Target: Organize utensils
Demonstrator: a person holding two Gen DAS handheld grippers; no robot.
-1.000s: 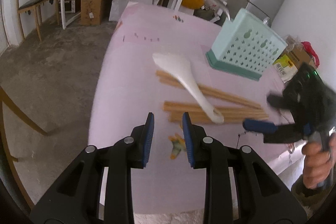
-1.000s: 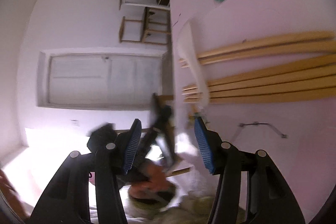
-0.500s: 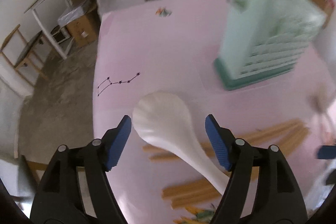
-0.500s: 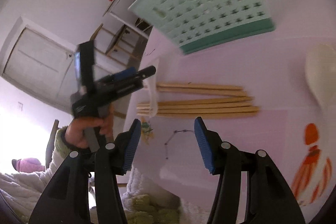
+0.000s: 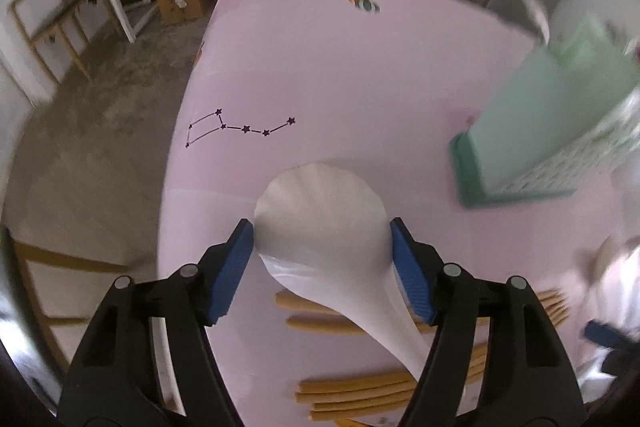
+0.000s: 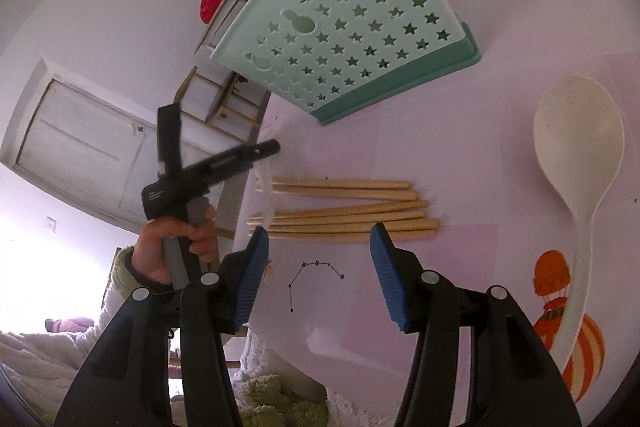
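Left gripper [image 5: 322, 247] straddles the white spoon's [image 5: 324, 215] bowl on the table [image 5: 320, 67], jaws closing, not yet gripping. Right gripper [image 6: 318, 267] hangs spread, empty, above the chopsticks [image 6: 344, 215]. Next likely: pinch, carry to the holder [image 6: 344, 27]

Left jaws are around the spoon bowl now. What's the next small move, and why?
Probably keep closing the left gripper on the white spoon: its jaws are closing, the bowl sits between the pads but looks ungripped, lying across the chopsticks. Then lift toward the green holder.
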